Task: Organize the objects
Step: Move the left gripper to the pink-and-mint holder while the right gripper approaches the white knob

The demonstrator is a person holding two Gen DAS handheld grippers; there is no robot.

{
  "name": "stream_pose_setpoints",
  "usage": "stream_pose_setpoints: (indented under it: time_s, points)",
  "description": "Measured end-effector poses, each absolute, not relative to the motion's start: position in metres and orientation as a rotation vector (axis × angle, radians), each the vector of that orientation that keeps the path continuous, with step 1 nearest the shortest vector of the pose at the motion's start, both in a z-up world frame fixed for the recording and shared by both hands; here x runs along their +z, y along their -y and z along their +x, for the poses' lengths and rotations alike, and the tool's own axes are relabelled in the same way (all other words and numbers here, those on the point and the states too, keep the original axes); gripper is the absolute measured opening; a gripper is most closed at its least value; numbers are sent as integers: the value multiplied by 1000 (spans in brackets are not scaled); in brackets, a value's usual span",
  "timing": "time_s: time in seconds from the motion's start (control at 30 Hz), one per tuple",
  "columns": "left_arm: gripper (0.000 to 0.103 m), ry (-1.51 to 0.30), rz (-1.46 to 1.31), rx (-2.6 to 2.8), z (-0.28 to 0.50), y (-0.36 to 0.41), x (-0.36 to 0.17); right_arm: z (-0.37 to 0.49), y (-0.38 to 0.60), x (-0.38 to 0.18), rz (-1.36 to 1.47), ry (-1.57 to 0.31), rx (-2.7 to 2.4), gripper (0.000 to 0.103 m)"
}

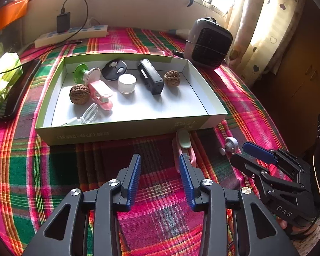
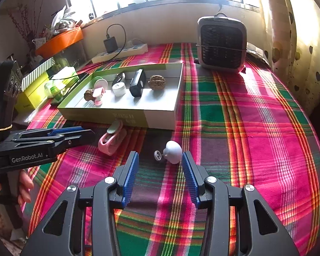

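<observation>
A shallow green-and-white box (image 1: 125, 130) (image 2: 121, 115) on the plaid cloth holds two walnuts, a black device (image 1: 150, 76), a white cap, a black disc, a pink clip and a white cable. In front of the box lie a second pink clip (image 1: 184, 147) (image 2: 111, 140) and a small white suction knob (image 1: 230, 146) (image 2: 172, 151). My left gripper (image 1: 160, 160) (image 2: 85, 131) stands open over bare cloth, its right fingertip just short of that clip. My right gripper (image 2: 160, 157) (image 1: 243, 155) is open, and the knob lies at its fingertips, close to the right pad.
A grey fan heater (image 1: 209, 42) (image 2: 221, 44) stands behind the box on the right. A power strip (image 1: 72, 35) with a black charger lies along the back wall. A dark phone (image 1: 15, 93) and a tissue pack (image 1: 4, 74) sit left of the box. Curtains hang at right.
</observation>
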State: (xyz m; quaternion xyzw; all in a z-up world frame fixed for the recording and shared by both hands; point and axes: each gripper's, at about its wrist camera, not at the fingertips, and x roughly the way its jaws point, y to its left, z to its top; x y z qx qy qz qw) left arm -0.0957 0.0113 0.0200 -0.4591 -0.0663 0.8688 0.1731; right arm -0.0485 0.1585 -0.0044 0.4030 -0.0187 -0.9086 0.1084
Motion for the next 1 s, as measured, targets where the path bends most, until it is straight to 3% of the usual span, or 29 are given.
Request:
stream_pose_setpoints:
  time_s: [0.13,1.0]
  points:
    - [39,187,-1305,2436,-98,-19,18,-54,-160,-10,1226,62,-2676,52]
    - [42,38,-1317,2469,-109,-47,11,-70,-153,-17,1300,-122,-2691,52]
